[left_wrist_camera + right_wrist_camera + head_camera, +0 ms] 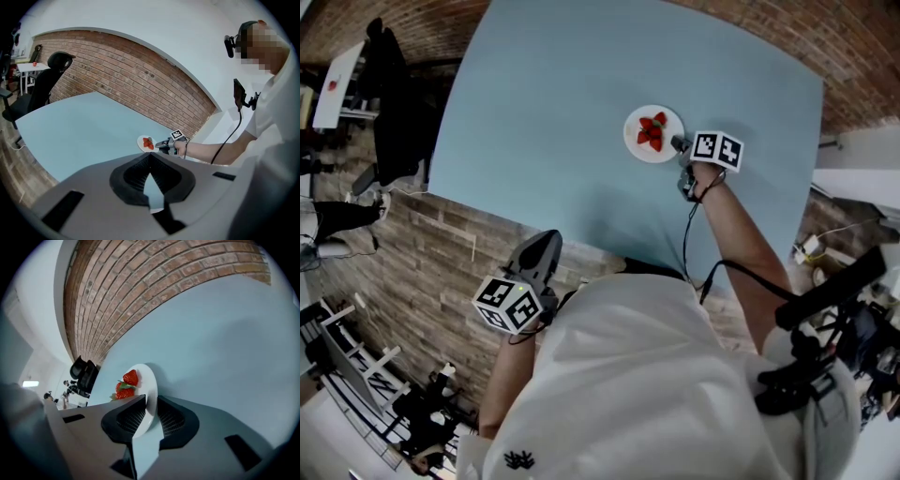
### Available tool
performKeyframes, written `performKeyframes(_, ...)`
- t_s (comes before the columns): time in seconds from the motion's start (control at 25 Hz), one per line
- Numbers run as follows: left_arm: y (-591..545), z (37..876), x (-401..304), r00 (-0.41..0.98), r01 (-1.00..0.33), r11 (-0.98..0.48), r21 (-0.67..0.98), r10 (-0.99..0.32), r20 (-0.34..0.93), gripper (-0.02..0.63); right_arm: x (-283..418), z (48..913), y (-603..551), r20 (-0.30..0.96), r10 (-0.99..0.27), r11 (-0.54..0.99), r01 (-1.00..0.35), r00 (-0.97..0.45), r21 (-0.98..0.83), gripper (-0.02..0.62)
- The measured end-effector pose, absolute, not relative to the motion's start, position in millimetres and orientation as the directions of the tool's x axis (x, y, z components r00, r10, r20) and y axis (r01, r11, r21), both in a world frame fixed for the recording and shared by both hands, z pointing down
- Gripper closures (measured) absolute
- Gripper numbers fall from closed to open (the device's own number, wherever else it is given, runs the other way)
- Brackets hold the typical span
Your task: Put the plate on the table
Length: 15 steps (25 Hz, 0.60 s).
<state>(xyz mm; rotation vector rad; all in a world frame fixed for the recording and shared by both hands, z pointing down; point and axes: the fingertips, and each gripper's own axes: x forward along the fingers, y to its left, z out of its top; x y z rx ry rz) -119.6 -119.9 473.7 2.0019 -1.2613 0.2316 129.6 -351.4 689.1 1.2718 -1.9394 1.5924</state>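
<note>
A black office chair (47,84) stands on plank flooring (422,272) near a red brick wall (140,79).

Left gripper (150,156): held at the body's left side, off the tabletop's (562,112) near edge, angled downward. Fingers (135,177) closed tip to tip, nothing between them.
Right gripper (151,398): on an outstretched right arm (741,234) over the tabletop, tilted down. Fingers (127,418) parted, with the plate (149,378) rim between them, unclamped.
</note>
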Motion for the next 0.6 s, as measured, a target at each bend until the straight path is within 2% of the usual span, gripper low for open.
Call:
performKeyframes(0.2, -117.2, 472.0, -117.8, 0.495, -0.838, -0.235, 0.493, -0.707, 0.504, 0.606, 127.1, 688.4, -349.8, 0.8, -0.386, 0.122, -0.885, -0.459, -0.449, 0.515)
performKeyframes(0.6, -110.2, 472.2, -121.8, 0.487, -0.84, -0.22, 0.497, -0.708, 0.511, 0.606, 127.1, 684.6, -352.7, 0.851, -0.407, 0.308, -0.927, -0.331, -0.213, 0.491)
